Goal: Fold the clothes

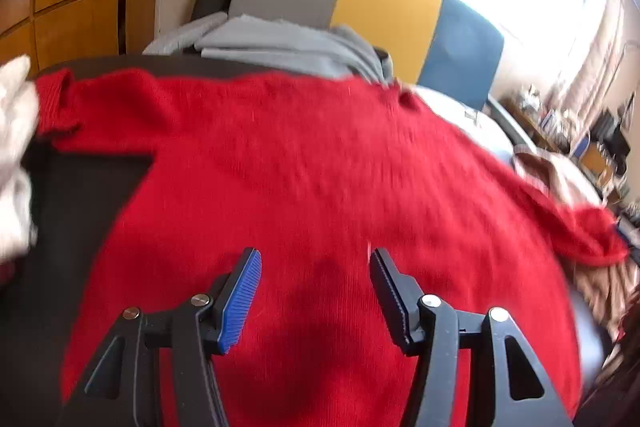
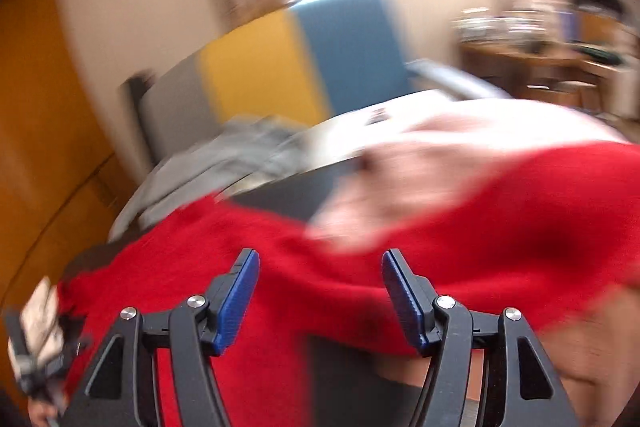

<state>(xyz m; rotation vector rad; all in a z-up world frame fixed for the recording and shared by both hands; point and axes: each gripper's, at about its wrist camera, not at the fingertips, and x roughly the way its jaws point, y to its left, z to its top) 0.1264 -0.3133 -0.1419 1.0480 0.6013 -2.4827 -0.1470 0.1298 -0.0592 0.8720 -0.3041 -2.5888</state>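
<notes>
Currently, item: red sweater [image 1: 304,163] spread flat, both my claws, left gripper [image 1: 316,297] and right gripper [image 2: 320,301], wide and empty; I should pinch a sleeve cuff squarely.

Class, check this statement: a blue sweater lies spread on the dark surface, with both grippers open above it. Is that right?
Not quite. The sweater is red, not blue, as the left wrist view shows. The rest holds: it lies spread out, and the left gripper and right gripper are open.

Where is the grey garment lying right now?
In the left wrist view the grey garment lies just beyond the red sweater, against the grey, yellow and blue headboard.
</notes>
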